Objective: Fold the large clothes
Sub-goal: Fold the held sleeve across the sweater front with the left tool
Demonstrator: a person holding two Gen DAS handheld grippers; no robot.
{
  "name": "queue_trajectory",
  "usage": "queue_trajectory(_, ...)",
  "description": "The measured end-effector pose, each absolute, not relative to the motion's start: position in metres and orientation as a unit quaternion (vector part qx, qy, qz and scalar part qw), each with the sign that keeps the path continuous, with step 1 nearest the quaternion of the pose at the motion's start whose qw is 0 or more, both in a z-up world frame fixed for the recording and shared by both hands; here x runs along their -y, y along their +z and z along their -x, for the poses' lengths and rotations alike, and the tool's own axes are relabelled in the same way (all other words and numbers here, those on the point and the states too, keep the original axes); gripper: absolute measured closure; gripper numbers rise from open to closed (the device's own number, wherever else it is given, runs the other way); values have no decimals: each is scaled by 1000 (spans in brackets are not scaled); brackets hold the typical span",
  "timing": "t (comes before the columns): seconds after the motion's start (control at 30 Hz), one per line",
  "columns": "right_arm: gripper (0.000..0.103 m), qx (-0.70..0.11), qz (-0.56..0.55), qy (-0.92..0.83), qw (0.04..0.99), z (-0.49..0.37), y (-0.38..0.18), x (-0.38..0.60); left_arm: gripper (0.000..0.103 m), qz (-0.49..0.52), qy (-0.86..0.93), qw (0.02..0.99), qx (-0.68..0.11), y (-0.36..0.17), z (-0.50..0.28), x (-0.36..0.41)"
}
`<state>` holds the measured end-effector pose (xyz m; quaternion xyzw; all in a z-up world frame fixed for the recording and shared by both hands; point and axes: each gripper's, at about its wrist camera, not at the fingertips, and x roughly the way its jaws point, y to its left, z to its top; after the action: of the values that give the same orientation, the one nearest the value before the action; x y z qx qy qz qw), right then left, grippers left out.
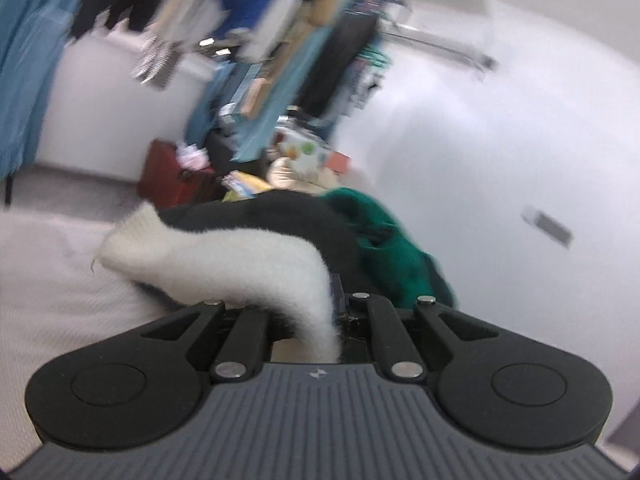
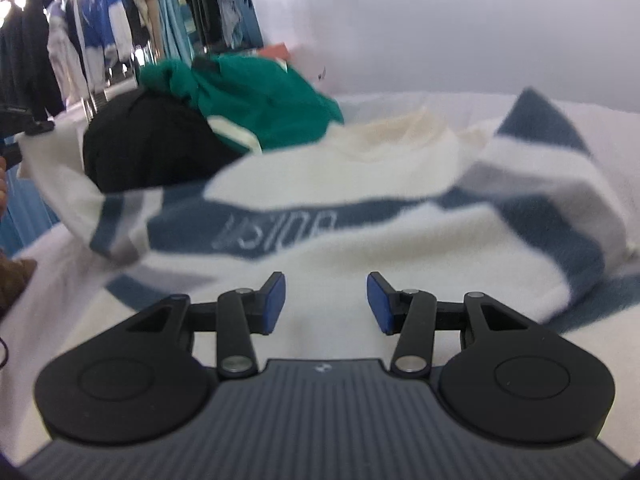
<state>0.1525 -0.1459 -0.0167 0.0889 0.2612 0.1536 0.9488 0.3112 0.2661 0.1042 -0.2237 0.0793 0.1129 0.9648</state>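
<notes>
A white fuzzy sweater [image 2: 360, 220] with blue and grey stripes lies spread on the bed. My left gripper [image 1: 330, 312] is shut on its white sleeve [image 1: 240, 256], which arches up from the bed and runs between the fingers; the view is motion-blurred. In the right wrist view that sleeve [image 2: 56, 176] is lifted at the left, over a black garment. My right gripper [image 2: 326, 302] hovers just above the sweater's body, open, with nothing between its blue pads [image 2: 276, 300].
A black garment [image 2: 148, 148] and a green one [image 2: 260, 92] are heaped at the bed's far side, behind the sweater. A rack of hanging clothes [image 2: 100, 20] stands beyond, with a red suitcase [image 1: 168, 176] and clutter on the floor. White bedding [image 1: 48, 280] spreads left; a white wall [image 1: 500, 140] is on the right.
</notes>
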Motion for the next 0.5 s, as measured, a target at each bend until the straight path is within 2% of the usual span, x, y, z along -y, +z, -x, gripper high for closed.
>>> queue_trajectory(0.3, 54, -240, -126, 120, 955, -135, 20, 182, 94, 102, 38, 989, -101, 160, -309, -109)
queue_trajectory(0.5, 54, -216, -138, 119, 959, -119, 35, 211, 93, 0, -18, 986, -167, 148, -312, 13)
